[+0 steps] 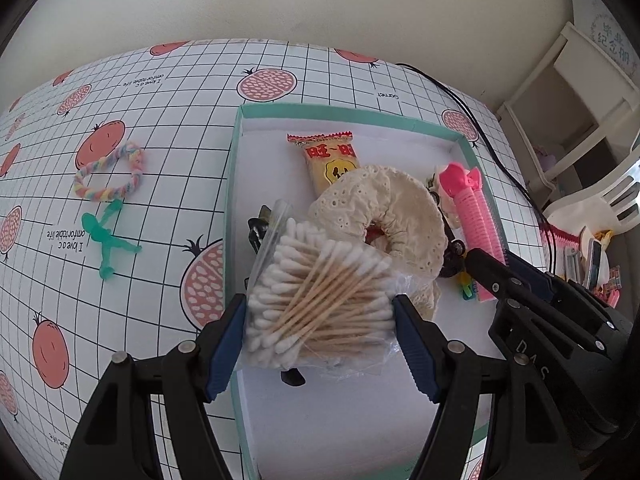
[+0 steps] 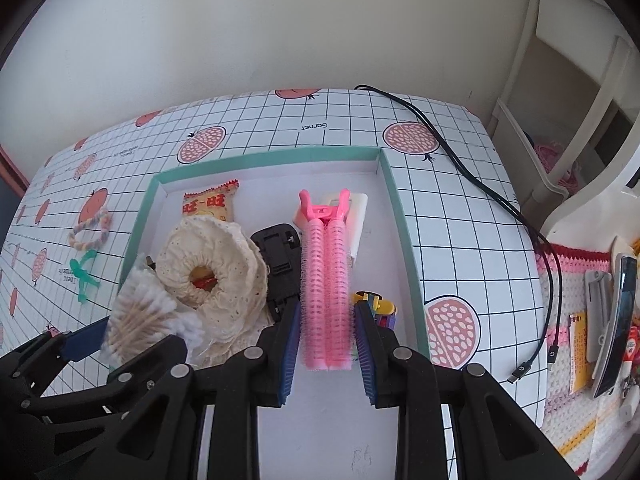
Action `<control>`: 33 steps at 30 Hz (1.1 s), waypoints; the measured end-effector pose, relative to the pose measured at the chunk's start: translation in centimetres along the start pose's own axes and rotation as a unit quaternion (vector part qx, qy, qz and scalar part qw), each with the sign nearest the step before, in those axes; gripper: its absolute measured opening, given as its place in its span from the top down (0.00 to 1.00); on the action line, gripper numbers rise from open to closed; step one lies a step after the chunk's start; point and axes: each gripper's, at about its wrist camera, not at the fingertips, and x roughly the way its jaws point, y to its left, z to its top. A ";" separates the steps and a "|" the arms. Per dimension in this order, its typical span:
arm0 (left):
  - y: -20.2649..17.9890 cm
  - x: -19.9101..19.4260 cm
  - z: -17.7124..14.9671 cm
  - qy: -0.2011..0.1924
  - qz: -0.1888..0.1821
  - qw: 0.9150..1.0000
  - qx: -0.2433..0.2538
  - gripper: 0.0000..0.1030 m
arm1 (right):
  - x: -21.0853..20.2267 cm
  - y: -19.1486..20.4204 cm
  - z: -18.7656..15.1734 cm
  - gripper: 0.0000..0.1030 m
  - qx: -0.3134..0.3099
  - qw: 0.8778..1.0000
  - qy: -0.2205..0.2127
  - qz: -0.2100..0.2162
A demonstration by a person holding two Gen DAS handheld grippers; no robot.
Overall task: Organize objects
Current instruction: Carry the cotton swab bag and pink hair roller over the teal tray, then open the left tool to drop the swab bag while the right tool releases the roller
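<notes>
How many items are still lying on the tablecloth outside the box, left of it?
2: the pastel braided ring on the tablecloth left of the box, and the green toy figure just nearer the camera. More may lie outside both views.

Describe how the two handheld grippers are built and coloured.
Both match. The left gripper and right gripper have black plastic linkage frames with silver round pivot pins, and two fingers faced with blue ribbed pads. In the left view, the right gripper's body shows pale embossed letters, "DAS". No cables, hands or sleeves are visible.
</notes>
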 end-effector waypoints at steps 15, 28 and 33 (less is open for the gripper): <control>0.4 0.1 -0.4 0.011 -0.009 1.000 -0.007 0.28 | -1.1 -0.1 0.5 0.65 0.004 1.000 -0.007 0.008; 0.5 -1.4 0.0 0.001 -0.033 0.999 0.000 0.27 | -4.0 -0.2 1.3 0.63 0.004 0.999 -0.040 0.013; 0.4 -2.0 0.1 -0.006 -0.032 0.999 0.003 0.25 | -4.3 -0.3 1.4 0.64 0.008 0.999 -0.045 0.013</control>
